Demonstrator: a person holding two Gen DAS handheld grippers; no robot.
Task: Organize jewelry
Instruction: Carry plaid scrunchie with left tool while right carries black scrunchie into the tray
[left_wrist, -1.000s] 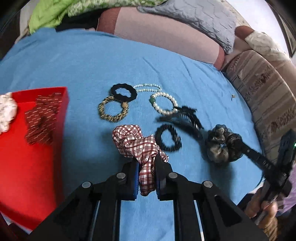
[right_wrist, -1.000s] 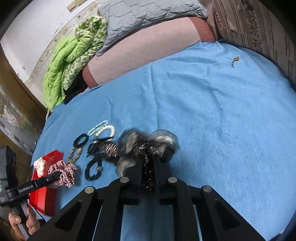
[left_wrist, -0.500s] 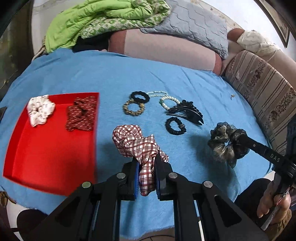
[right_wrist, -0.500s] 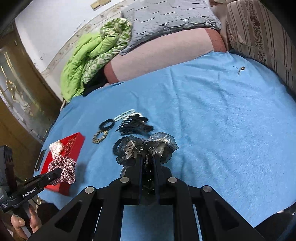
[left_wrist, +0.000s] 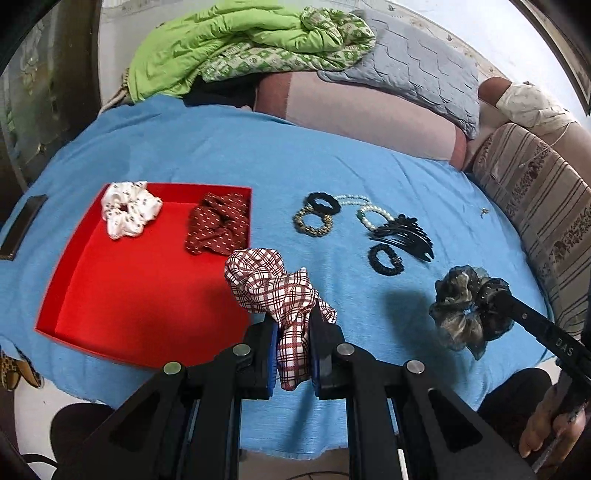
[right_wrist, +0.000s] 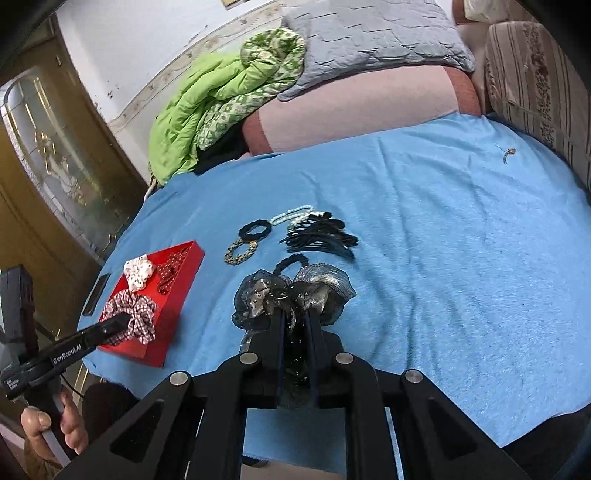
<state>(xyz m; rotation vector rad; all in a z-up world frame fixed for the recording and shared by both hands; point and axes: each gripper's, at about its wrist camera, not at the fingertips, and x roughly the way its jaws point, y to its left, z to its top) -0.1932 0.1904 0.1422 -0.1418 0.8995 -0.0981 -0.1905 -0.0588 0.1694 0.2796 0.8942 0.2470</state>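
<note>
Left tool (left_wrist: 293, 345): squeezes the checked scrunchie (left_wrist: 275, 284), up by the red tray (left_wrist: 147, 295) edge.
Right tool (right_wrist: 295, 325): squeezes the dark scrunchie (right_wrist: 291, 291), above the blue bed (right_wrist: 443, 258).
Tray: 2 scrunchies inside.

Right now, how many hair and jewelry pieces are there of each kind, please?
Scrunchies: 4 (white, dark red, plaid, grey-black)
Thin hair ties: 3 (black, gold-black, black)
Pearl strands: 2 ()
Black hair comb: 1
Total: 10
</note>
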